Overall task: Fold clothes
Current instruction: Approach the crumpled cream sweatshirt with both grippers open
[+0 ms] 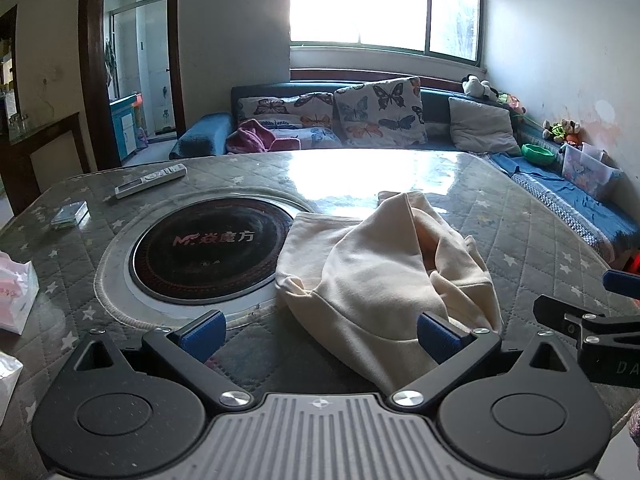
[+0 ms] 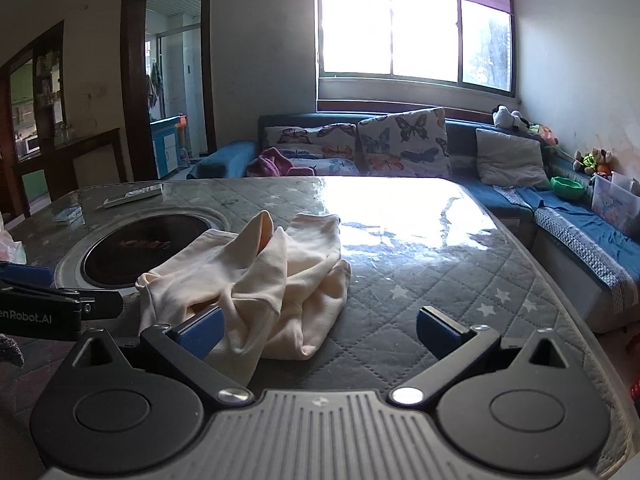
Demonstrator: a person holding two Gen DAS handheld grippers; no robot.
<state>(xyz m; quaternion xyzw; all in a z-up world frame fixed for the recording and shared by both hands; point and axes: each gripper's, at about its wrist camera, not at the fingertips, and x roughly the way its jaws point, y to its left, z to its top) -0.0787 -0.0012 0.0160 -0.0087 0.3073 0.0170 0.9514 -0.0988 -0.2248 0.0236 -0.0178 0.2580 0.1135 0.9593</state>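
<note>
A cream-coloured garment [image 1: 380,268] lies crumpled on the quilted grey table cover [image 1: 532,248], partly over the edge of a round black hob. My left gripper [image 1: 320,334] is open just in front of it, the right blue pad at the cloth's near edge. In the right wrist view the same garment [image 2: 264,280] lies bunched up left of centre. My right gripper [image 2: 320,330] is open at its near edge, the left pad against the cloth. Neither gripper holds anything. Each gripper shows at the side of the other's view.
A round black induction hob [image 1: 208,252] is set into the table. A remote control [image 1: 150,180] and a small card box [image 1: 70,213] lie at the far left. A tissue pack [image 1: 14,296] sits at the left edge. A blue sofa [image 1: 560,176] with cushions runs behind and right.
</note>
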